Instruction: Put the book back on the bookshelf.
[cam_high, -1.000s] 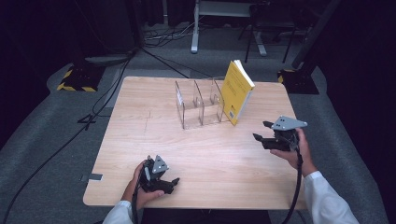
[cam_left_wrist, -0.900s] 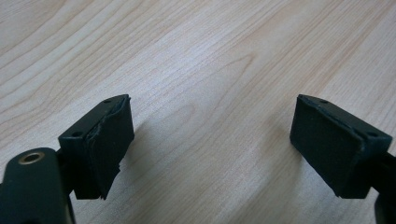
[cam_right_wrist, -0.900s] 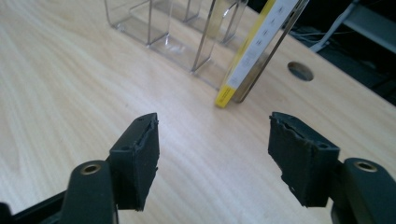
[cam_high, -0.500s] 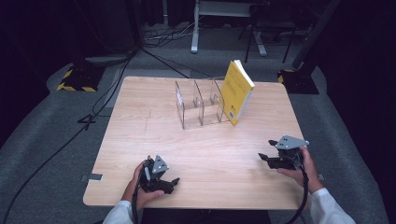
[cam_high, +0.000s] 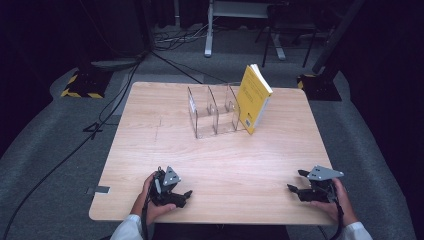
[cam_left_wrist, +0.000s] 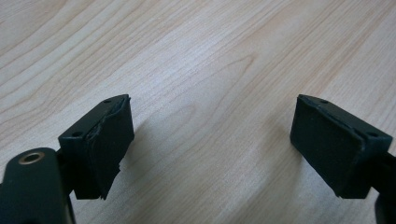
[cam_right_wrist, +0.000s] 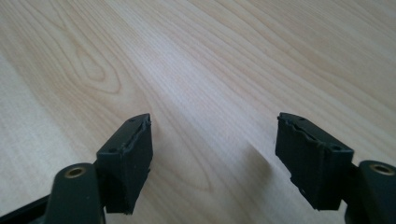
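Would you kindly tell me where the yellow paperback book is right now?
In the high view, the yellow paperback book stands tilted at the table's far right, leaning against the right end of the clear acrylic divider rack.

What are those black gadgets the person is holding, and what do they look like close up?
Each hand carries a black two-jaw gripper: left gripper, right gripper. Each has a grey three-cornered plate on top, a trailing black cable, and flat black rubbery pads. White sleeves cover the wrists.

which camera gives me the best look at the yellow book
The high view. There the yellow book stands tilted at the right end of the clear divider rack, its cover facing the camera. The left gripper view and the right gripper view look along their own fingers at bare wooden table, with no book.
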